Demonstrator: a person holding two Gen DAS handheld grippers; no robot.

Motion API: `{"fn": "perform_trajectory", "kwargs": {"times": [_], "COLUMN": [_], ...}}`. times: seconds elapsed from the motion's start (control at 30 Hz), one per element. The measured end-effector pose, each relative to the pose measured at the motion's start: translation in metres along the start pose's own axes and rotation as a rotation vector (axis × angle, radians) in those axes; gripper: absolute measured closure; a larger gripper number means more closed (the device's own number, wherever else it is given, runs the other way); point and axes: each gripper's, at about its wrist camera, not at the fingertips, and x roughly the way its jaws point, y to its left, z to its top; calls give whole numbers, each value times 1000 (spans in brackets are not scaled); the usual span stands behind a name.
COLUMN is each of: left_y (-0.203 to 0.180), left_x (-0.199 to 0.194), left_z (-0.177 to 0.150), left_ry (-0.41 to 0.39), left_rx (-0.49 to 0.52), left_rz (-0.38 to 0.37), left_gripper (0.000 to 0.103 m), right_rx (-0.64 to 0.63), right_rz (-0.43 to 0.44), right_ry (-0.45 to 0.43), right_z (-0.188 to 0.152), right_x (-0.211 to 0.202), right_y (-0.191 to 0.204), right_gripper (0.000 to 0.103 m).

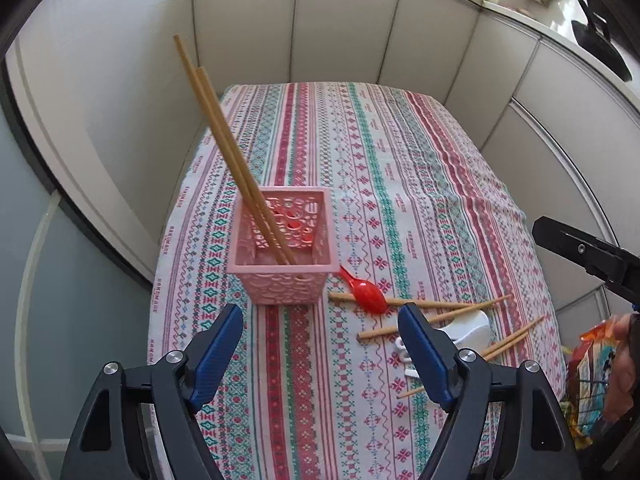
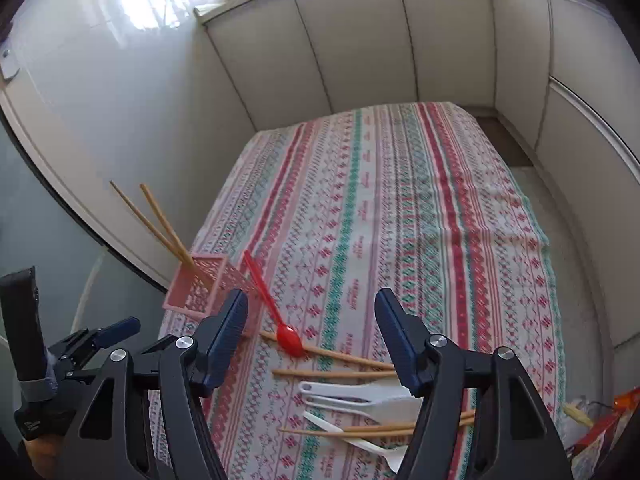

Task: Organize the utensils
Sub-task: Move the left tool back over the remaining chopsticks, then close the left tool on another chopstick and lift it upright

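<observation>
A pink perforated basket stands on the striped tablecloth with two wooden chopsticks leaning out of it. A red plastic spoon lies just right of the basket, its handle resting against it. Several loose chopsticks and white plastic utensils lie beside it. My left gripper is open and empty, just in front of the basket. My right gripper is open and empty above the loose utensils.
The table sits in a corner of white cabinet panels. A colourful snack bag lies off the table's right edge. The left gripper's body shows at the left of the right wrist view.
</observation>
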Motion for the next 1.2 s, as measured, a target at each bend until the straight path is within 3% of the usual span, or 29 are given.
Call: {"fn": "perform_trajectory", "kwargs": {"times": [0.33, 0.67, 0.83, 0.93, 1.07, 1.2], "left_y": [-78, -141, -173, -195, -220, -231], "left_x": [34, 85, 118, 133, 150, 162], "left_z": [-24, -18, -5, -5, -4, -1], "left_ry": [153, 222, 237, 256, 263, 278], "left_rx": [185, 291, 378, 427, 517, 525], "left_rz": [-79, -143, -190, -237, -212, -234], "left_gripper": [20, 23, 57, 65, 72, 76], "right_rx": [167, 325, 381, 424, 493, 528], "right_rz": [-129, -216, -187, -173, -165, -164], "right_ry": [224, 311, 351, 376, 399, 399], "right_z": [-47, -65, -66, -70, -77, -80], "right_x": [-13, -12, -2, 6, 13, 13], "right_y": [-93, -169, -182, -191, -207, -218], "right_gripper": [29, 29, 29, 29, 29, 29]}}
